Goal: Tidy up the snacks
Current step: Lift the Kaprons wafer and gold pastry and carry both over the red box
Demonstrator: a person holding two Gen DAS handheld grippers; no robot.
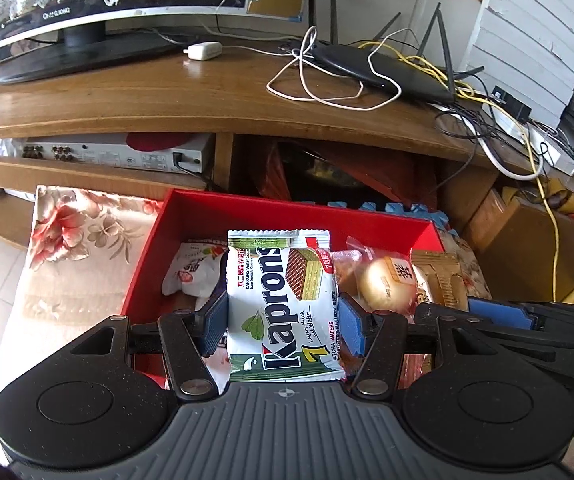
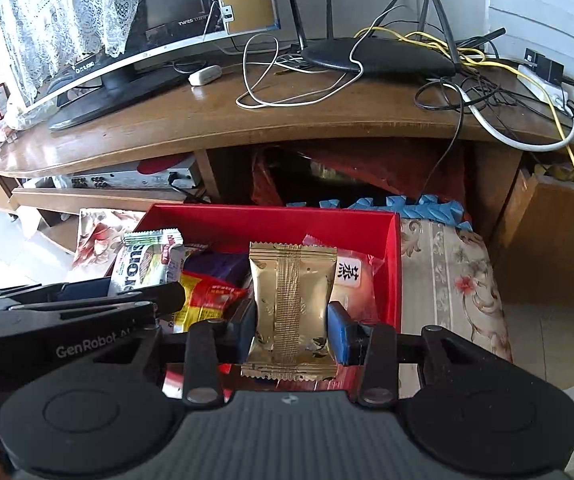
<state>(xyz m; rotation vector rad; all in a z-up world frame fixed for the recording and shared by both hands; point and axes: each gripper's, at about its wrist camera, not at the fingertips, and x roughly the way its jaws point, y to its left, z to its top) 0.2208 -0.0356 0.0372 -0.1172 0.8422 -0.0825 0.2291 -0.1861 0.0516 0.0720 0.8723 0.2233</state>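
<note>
My left gripper (image 1: 283,322) is shut on a white and green Kaprons wafer packet (image 1: 283,304), held upright over the red box (image 1: 287,210). My right gripper (image 2: 291,326) is shut on a gold foil snack packet (image 2: 291,304), also above the red box (image 2: 271,216). The two grippers hang side by side; the right one shows at the right edge of the left wrist view (image 1: 499,316). Inside the box lie a white wrapped snack (image 1: 191,272), a round bun in clear wrap (image 1: 387,284), a red and yellow packet (image 2: 207,300) and a purple packet (image 2: 219,266).
The box sits on a floral cushion (image 1: 75,248) before a wooden TV stand (image 1: 167,100). On the stand are a monitor (image 1: 87,8), a black router (image 1: 383,72) and tangled cables (image 1: 327,80). Tiled floor lies on both sides. A cardboard box (image 2: 547,240) stands at right.
</note>
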